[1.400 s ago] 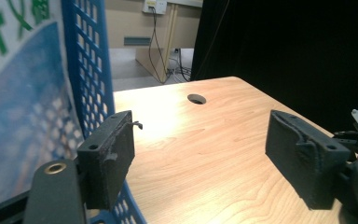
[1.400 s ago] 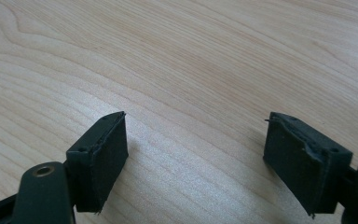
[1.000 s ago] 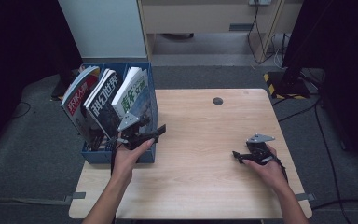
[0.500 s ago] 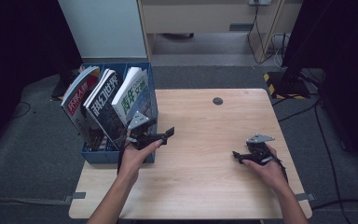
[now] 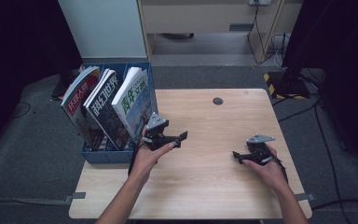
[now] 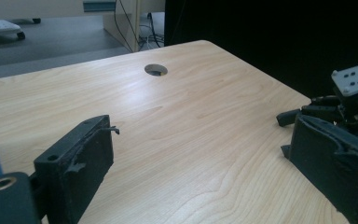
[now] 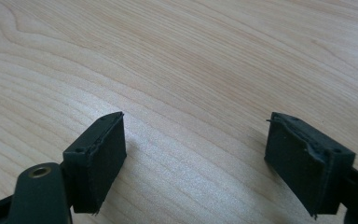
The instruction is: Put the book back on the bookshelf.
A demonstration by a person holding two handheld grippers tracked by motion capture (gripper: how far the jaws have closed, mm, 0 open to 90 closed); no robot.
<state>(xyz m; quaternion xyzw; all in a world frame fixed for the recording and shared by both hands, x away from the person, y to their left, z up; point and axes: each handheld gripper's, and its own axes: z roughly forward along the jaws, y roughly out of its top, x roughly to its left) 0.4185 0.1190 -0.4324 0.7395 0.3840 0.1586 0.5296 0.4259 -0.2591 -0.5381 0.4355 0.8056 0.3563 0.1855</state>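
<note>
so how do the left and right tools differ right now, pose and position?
The left tool is held up off the table beside the blue magazine bin, jaws pointing toward the table's middle; the right tool sits low on the table near its right side, pointing left. The left tool's jaws have just been opening, with nothing between them; the right tool's jaws simply stand apart. Shared: both are open and empty, each in a hand.
</note>
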